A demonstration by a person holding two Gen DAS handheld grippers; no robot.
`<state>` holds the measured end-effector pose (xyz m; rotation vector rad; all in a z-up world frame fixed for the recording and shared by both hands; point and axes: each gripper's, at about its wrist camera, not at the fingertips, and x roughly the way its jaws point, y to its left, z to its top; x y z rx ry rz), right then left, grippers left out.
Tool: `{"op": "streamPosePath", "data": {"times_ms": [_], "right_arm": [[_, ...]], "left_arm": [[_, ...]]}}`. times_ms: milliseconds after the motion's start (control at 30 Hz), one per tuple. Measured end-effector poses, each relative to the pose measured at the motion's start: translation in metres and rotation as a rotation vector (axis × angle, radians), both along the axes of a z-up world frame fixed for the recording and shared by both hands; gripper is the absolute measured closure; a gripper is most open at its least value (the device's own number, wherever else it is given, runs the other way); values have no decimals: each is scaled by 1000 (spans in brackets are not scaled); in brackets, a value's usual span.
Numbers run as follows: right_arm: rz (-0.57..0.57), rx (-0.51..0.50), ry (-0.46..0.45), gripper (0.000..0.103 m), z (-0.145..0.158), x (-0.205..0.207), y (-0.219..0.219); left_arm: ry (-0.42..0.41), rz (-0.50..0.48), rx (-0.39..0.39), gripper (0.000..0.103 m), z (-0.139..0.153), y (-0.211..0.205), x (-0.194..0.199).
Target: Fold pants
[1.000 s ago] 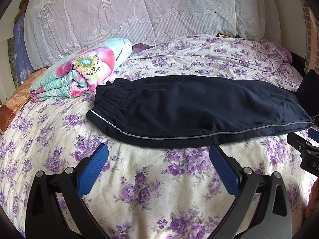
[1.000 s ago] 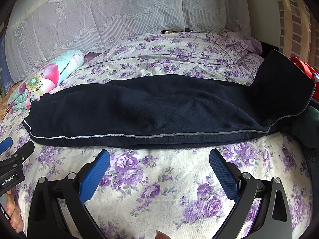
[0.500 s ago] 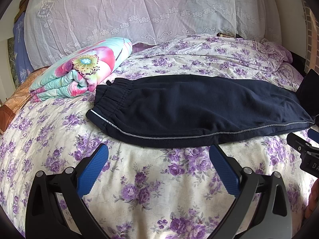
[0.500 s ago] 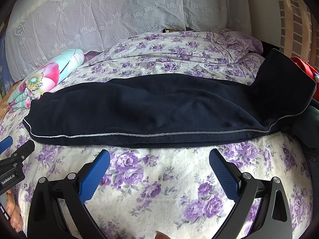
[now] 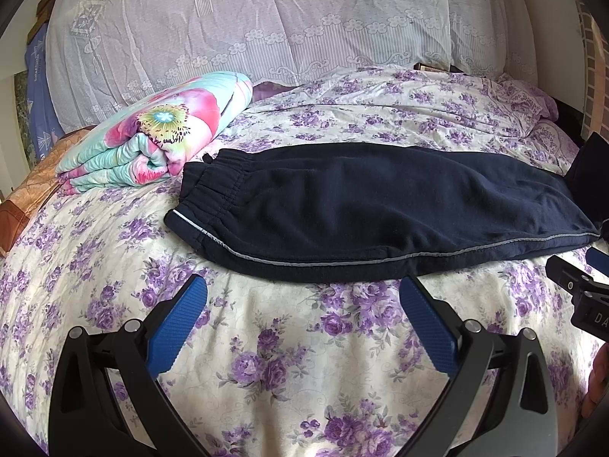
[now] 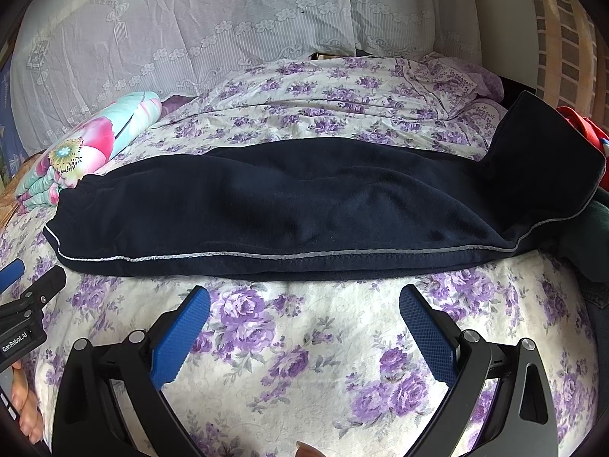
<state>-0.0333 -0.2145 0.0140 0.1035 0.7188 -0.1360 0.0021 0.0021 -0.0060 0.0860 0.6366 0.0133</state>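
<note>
Quilt [image 5: 152, 141]: folded, floral, far left of the bed [image 5: 304, 342], just beside the waistband — possibly touching, cannot tell.
Waistband [image 5: 213, 182]: elastic end of the pants, pointing left, flat on the sheet.
Pants [image 5: 380, 205]: dark navy, already doubled leg on leg, lying lengthwise across the bed; grey piping runs along the near edge.
Cuff end [image 6: 544, 160]: at the right the legs ride up over a dark heap beside something red, so that end is propped, not flat.
Left gripper [image 5: 302, 297]: jaws spread wide, nothing between them, hanging over bare sheet just short of the near hem.
Right gripper [image 6: 304, 299]: likewise released and empty, near the hem toward the leg half; its body also shows at the right edge of the left view.
Change: over the last second almost none — pants lie the same, both grippers have crept only slightly closer to the hem, jaws as wide as before.
Meaning: judged a pause before the grasp — the lengthwise fold looks done, the crosswise fold not yet begun.
Next, likely: the right gripper takes the cuffs and carries them to the waistband, the left pinning or lifting the waist corner.
Risk: thick fleece may slip a shallow pinch; the propped cuff end could drag and skew the stack.
</note>
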Motion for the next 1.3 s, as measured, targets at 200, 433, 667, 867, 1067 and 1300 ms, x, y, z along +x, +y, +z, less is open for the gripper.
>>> {"op": "streamPosePath", "data": {"times_ms": [200, 433, 667, 867, 1067, 1300], "right_arm": [[-1, 0, 0, 3, -1, 0, 0], [-1, 1, 2, 3, 0, 0, -1], [-1, 1, 3, 3, -1, 0, -1], [0, 1, 4, 3, -2, 0, 0], [0, 2, 6, 3, -2, 0, 0], [0, 2, 7, 3, 0, 1, -1]], "left_arm": [[0, 0, -1, 5, 0, 0, 0], [-1, 0, 0, 4, -1, 0, 0], [0, 0, 0, 5, 0, 0, 0], [-1, 0, -1, 4, -1, 0, 0], [0, 0, -1, 5, 0, 0, 0], [1, 0, -1, 5, 0, 0, 0]]}}
